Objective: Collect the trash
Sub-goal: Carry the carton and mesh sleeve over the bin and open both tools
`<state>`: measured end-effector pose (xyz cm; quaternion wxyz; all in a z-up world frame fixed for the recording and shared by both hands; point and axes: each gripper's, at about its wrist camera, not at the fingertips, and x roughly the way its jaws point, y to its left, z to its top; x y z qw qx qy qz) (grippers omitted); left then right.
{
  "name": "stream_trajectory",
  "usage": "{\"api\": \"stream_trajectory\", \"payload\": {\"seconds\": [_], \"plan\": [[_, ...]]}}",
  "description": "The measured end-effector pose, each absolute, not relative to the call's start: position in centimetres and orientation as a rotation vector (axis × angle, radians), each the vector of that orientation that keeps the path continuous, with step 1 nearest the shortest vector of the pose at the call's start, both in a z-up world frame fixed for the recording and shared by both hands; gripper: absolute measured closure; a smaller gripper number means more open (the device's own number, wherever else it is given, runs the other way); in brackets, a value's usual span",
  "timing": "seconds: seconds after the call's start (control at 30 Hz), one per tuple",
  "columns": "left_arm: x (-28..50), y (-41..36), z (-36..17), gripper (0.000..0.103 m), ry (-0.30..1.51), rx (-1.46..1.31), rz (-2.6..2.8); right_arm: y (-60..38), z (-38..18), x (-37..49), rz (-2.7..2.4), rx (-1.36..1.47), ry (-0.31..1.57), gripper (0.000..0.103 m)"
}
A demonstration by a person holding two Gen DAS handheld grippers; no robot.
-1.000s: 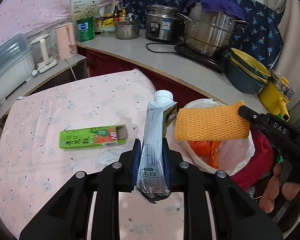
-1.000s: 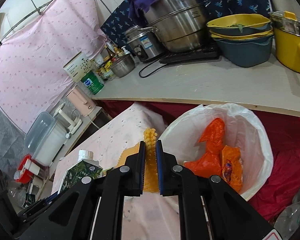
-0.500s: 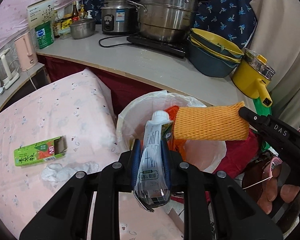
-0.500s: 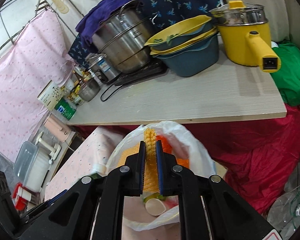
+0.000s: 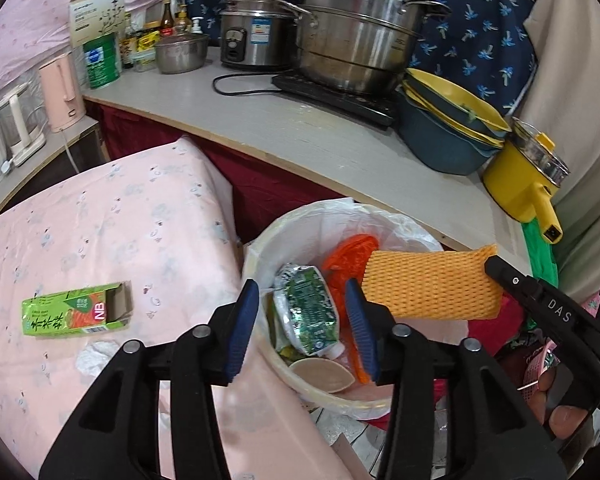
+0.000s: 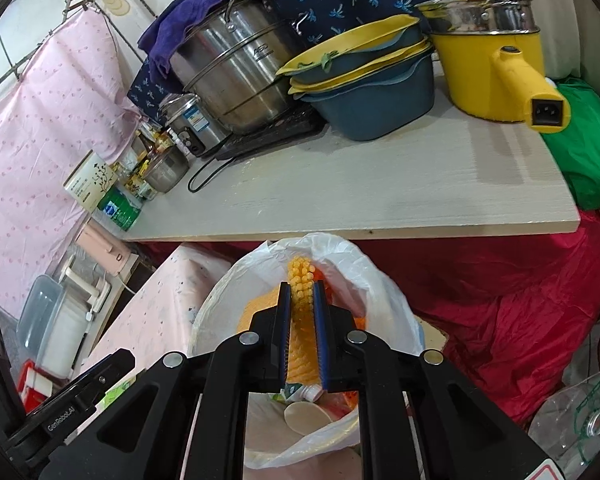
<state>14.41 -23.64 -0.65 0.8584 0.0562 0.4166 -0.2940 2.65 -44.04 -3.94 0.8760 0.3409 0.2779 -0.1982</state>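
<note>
Pink-clothed worktop meets the lined trash bin, the landmark. Above the bin, the left gripper has just been opening, jaws spread, carton lying inside. Over the bin the right gripper pinches orange foam netting. Left of the bin lies a green box.

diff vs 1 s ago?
Left gripper swung from the table over the bin; its jaws have just been opening and the carton now lies in the bin. Right gripper also came over the bin, still clamping the orange foam net. Green box unmoved.
</note>
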Motion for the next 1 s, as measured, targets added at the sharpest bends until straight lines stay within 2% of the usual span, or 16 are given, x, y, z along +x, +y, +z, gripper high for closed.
{"api": "stream_trajectory", "payload": {"seconds": [0.03,0.1,0.23,1.0], "plan": [[14.6,-23.3,-0.7,0.051,0.877,0.117,-0.604,-43.9,-4.1,3.0,-0.408,0.712,0.584,0.088],[14.8,-22.5,-0.8,0.048,0.870,0.113,-0.583,-43.3,-4.2,3.7,-0.400,0.706,0.593,0.087],[15.0,-21.1,-1.1,0.039,0.867,0.113,-0.550,-42.5,-4.4,4.9,-0.382,0.695,0.609,0.075],[15.3,-10.1,-1.9,0.038,0.884,0.038,-0.376,-31.2,-2.9,8.4,-0.190,0.558,0.685,0.061]]}}
